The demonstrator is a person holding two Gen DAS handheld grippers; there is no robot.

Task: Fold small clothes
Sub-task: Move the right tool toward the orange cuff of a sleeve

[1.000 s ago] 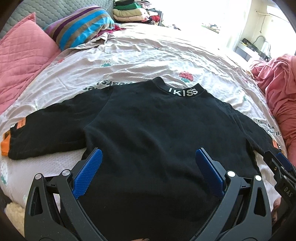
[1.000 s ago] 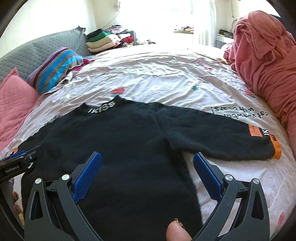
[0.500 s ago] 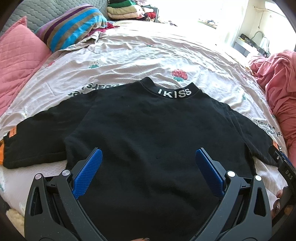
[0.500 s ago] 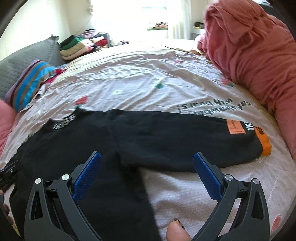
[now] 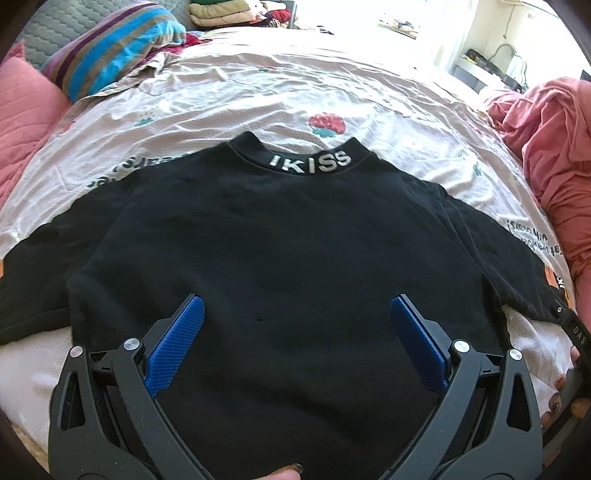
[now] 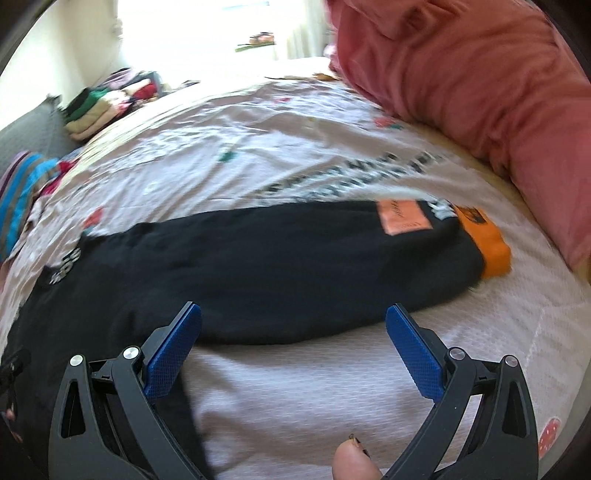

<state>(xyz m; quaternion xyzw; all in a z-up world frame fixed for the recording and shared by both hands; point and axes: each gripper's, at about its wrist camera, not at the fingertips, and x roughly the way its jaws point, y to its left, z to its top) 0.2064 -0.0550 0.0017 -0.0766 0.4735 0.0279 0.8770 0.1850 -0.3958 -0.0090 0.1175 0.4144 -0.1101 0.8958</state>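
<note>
A small black sweatshirt (image 5: 280, 240) lies flat on the bed, its collar with white "IKISS" lettering (image 5: 309, 162) at the far side and both sleeves spread out. My left gripper (image 5: 295, 314) is open and empty above the lower body of the sweatshirt. My right gripper (image 6: 293, 321) is open and empty above the near edge of the right sleeve (image 6: 295, 266), which ends in an orange cuff (image 6: 487, 243) with an orange patch (image 6: 402, 220). The right gripper's edge shows at the far right of the left wrist view (image 5: 570, 325).
The bed sheet (image 5: 295, 88) is pale with printed strawberries and text. A pink duvet (image 6: 480, 81) is heaped on the right. A striped pillow (image 5: 110, 44) and a pink pillow (image 5: 26, 110) lie at the left. Folded clothes (image 5: 225, 14) are stacked at the far end.
My right gripper has swung right, from over the body of the sweatshirt to over the right sleeve. My left gripper has shifted slightly toward the middle of the sweatshirt. Both stay open.
</note>
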